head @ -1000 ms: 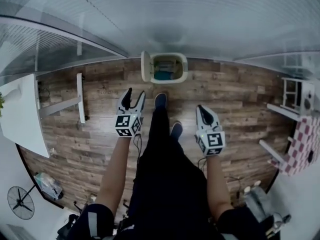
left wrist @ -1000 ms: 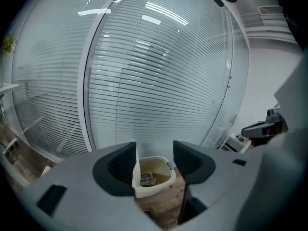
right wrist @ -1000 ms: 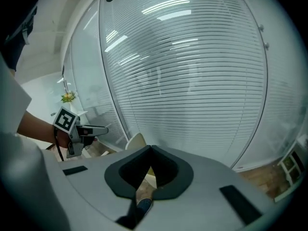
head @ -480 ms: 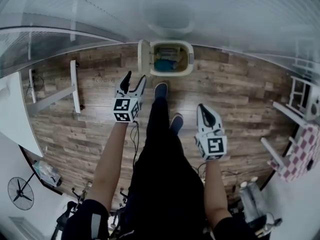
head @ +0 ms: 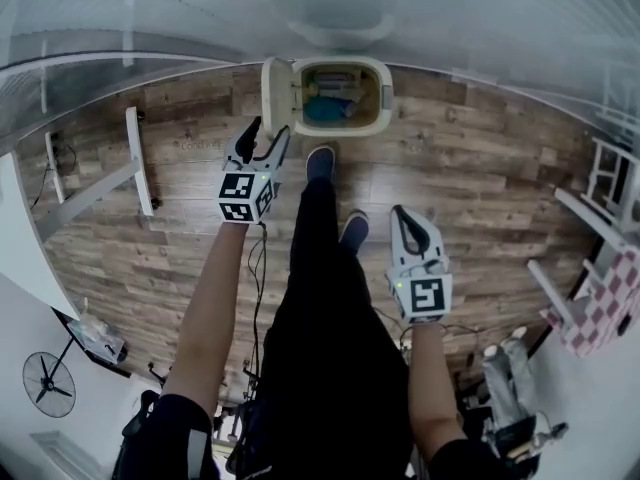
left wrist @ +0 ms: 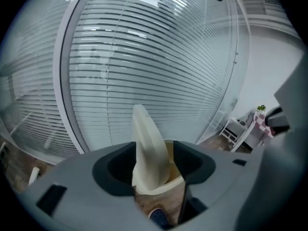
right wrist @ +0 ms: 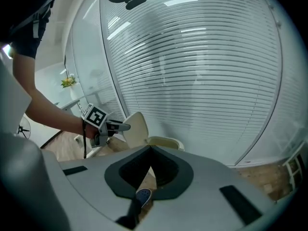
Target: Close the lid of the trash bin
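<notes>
A cream trash bin (head: 345,96) stands on the wood floor against the blinds, with blue and other rubbish inside. Its lid (head: 273,96) is swung up on the bin's left side. My left gripper (head: 266,138) is open, its tips just below and beside the lid's near edge. In the left gripper view the lid (left wrist: 148,148) shows edge-on, in line with the gap between the jaws; I cannot tell whether they touch it. In the right gripper view the left gripper (right wrist: 119,126) points at the lid (right wrist: 137,128). My right gripper (head: 408,220) is shut, empty, and hangs back to the right.
The person's blue shoes (head: 320,163) stand just in front of the bin. A white frame (head: 135,163) lies on the floor at left, with a fan (head: 48,408) at lower left. A white rack (head: 615,183) and a checkered cloth (head: 600,298) are at right. Slatted glass (left wrist: 144,57) rises behind the bin.
The person has stepped closer to the bin. My left gripper has moved forward, up to the raised lid. The right gripper has stayed low and shut.
</notes>
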A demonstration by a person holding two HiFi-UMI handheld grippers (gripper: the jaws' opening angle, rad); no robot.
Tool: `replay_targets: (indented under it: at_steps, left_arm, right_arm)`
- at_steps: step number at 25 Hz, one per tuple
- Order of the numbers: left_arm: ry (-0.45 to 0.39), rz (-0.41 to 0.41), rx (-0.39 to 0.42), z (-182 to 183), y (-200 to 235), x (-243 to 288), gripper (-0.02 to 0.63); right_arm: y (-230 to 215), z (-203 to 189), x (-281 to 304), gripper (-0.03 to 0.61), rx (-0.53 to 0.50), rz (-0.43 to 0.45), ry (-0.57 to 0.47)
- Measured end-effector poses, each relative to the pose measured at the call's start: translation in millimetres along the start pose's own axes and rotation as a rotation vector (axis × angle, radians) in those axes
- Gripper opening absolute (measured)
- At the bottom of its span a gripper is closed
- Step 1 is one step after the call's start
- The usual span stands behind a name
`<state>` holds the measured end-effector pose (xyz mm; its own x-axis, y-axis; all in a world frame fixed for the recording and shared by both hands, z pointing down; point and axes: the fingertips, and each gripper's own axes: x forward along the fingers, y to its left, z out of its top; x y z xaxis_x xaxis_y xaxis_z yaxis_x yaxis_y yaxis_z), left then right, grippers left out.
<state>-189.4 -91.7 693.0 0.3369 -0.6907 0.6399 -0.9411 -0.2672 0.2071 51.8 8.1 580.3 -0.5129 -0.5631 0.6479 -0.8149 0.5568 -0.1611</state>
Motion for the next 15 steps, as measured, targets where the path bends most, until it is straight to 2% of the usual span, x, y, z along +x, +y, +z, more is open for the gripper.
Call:
replay_targets:
  at_steps: [4, 5, 6, 7, 15]
  left_arm:
    - [-0.026, -0.015, 0.004, 4.3, -10.0, 6.1, 0.236]
    - [-0.032, -0.010, -0.006, 4.9, -10.3, 6.0, 0.223]
    - [-0.036, -0.007, -0.014, 5.0, -10.7, 5.5, 0.175]
    - [-0.040, -0.008, -0.016, 5.1, -12.0, 5.5, 0.166]
    - [-0.052, -0.048, 0.039, 10.6, -36.2, 13.9, 0.173]
  right_arm:
    - [7.5, -11.3, 3.0, 0.005, -0.011, 0.013, 0.026]
    - [9.2, -13.9, 3.2, 0.005, -0.008, 0.015, 0.030]
    - [10.8, -16.0, 3.0, 0.004, -0.003, 0.017, 0.034]
    - [11.7, -17.1, 2.7, 0.005, 0.001, 0.017, 0.037]
    - [7.6, -14.6, -0.7, 0.004, -0.004, 0.006, 0.029]
